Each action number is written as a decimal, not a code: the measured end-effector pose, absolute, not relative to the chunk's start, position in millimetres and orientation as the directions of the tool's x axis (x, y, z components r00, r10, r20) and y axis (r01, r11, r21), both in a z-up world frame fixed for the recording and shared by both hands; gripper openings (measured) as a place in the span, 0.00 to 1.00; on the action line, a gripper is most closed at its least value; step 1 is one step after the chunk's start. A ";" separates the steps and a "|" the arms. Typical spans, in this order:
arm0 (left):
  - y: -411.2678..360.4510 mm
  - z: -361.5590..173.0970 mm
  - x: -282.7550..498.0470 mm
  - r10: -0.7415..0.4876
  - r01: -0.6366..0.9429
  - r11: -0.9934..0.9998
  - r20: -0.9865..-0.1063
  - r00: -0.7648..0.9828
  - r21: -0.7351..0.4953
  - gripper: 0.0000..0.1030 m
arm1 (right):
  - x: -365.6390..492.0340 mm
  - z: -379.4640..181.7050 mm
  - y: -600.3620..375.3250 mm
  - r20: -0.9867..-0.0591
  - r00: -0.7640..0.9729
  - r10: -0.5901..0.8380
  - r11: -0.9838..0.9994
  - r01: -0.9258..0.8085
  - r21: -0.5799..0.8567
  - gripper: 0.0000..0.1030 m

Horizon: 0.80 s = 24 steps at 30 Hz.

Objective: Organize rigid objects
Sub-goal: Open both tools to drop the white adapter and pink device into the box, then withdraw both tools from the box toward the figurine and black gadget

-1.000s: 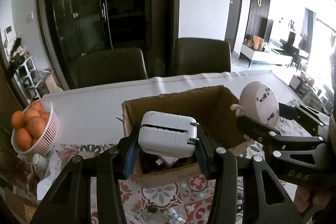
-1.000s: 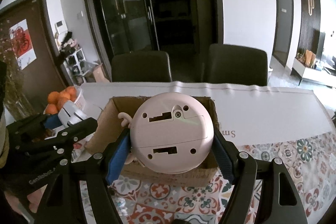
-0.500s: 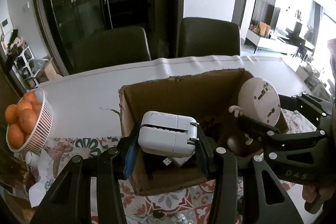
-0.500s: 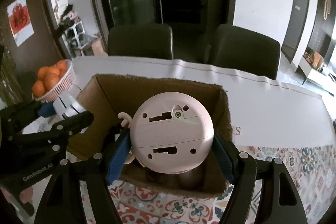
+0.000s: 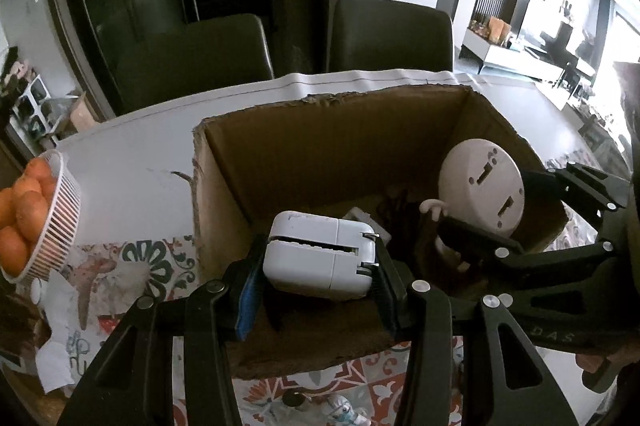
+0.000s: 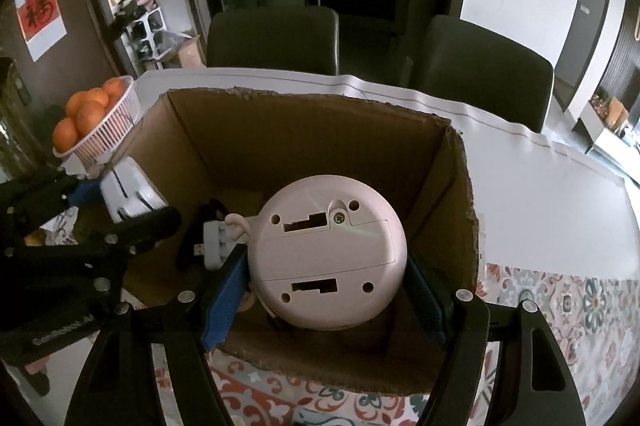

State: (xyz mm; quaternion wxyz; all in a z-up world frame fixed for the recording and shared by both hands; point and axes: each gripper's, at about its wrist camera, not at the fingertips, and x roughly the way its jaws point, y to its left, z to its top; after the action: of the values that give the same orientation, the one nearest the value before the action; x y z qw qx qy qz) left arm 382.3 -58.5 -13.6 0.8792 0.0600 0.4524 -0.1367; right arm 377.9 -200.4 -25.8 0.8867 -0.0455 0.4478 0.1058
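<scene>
My left gripper [image 5: 318, 272] is shut on a white power adapter [image 5: 320, 254] and holds it just inside the near left part of an open cardboard box [image 5: 320, 146]. My right gripper [image 6: 326, 284] is shut on a round pink toy [image 6: 326, 252], its flat underside facing the camera, held inside the same box [image 6: 304, 134]. The toy [image 5: 482, 186] and the right gripper also show at the right of the left wrist view. The adapter [image 6: 130, 190] and left gripper show at the left of the right wrist view. Dark items and a white plug [image 6: 216, 240] lie on the box floor.
A white basket of oranges [image 5: 28, 214] [image 6: 94, 118] stands left of the box. The table has a white cover [image 5: 132, 154] and a patterned cloth [image 6: 560, 310]. Two dark chairs [image 6: 276, 38] stand behind it. Crumpled white paper [image 5: 60, 338] lies at the near left.
Both grippers have moved forward and down over the box, so the adapter and the pink toy now sit lower inside it. The box looks larger and nearer.
</scene>
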 end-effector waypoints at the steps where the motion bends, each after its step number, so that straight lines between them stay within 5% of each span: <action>1: -58.7 -13.2 382.2 -0.182 0.292 0.956 -0.811 0.556 -0.015 0.46 | 378.3 -25.7 -200.0 -0.804 0.577 0.146 0.973 -0.229 0.012 0.73; 24: -52.0 29.6 330.1 -0.158 0.239 0.971 -0.711 0.685 0.014 0.54 | 316.8 21.1 -206.7 -0.658 0.753 0.031 0.996 -0.074 -0.039 0.73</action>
State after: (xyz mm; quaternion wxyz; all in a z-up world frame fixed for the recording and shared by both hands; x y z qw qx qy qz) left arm 330.1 -52.0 29.6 0.9164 0.0530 0.3817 -0.1083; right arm 316.8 -206.7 21.1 0.9356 -0.0311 0.3507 0.0280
